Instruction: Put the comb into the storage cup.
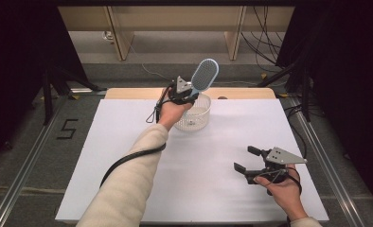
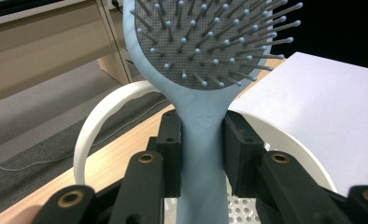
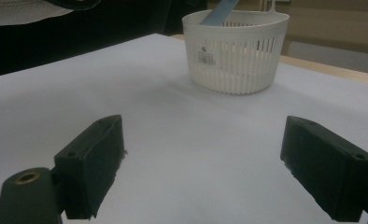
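- We find the left gripper (image 1: 184,92) clamped on the handle of the pale blue hairbrush (image 1: 205,74), head up, bristles showing.
- The brush hangs over the white basket (image 1: 201,120) at the far middle of the table (image 1: 128,142), its handle end already dipping inside the rim.
- The right gripper (image 1: 251,163) rests near right, jaws apart, holding nothing.
- We judge the carry done; lowering and release remain.

Cream knitted sleeves (image 1: 128,187) at lower frame; black grippers (image 1: 182,94) topped by grey triangular plates (image 1: 283,155), brass-ringed screw holes (image 2: 70,199), black cable (image 1: 128,158).
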The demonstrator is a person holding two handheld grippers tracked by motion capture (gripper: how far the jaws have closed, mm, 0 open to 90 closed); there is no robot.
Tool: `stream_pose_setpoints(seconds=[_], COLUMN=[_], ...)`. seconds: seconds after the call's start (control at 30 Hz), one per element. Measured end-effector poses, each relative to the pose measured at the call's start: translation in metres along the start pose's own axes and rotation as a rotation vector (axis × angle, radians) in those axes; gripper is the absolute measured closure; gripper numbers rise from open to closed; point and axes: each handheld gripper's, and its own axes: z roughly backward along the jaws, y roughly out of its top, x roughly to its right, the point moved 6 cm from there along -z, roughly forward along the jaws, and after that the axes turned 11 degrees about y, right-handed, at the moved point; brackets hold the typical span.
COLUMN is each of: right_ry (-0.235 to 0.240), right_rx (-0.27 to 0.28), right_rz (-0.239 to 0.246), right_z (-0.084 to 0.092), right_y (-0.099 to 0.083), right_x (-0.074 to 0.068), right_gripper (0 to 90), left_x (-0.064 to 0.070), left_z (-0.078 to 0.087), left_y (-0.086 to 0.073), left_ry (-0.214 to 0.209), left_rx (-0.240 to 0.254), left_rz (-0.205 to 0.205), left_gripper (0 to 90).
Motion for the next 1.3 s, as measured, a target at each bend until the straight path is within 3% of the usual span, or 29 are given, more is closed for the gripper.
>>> stream_pose_setpoints(seconds=[1.3], right_ry=[0.003], right_rx=[-0.002], right_rz=[0.0], right_z=[-0.001], right_y=[0.0], right_x=[0.0], right_gripper=[14.4], left_x=[0.001], left_z=[-0.006], left_y=[-0.015], left_ry=[0.002], left_rx=[-0.041], left_rz=[-0.047], left_gripper=[69.8])
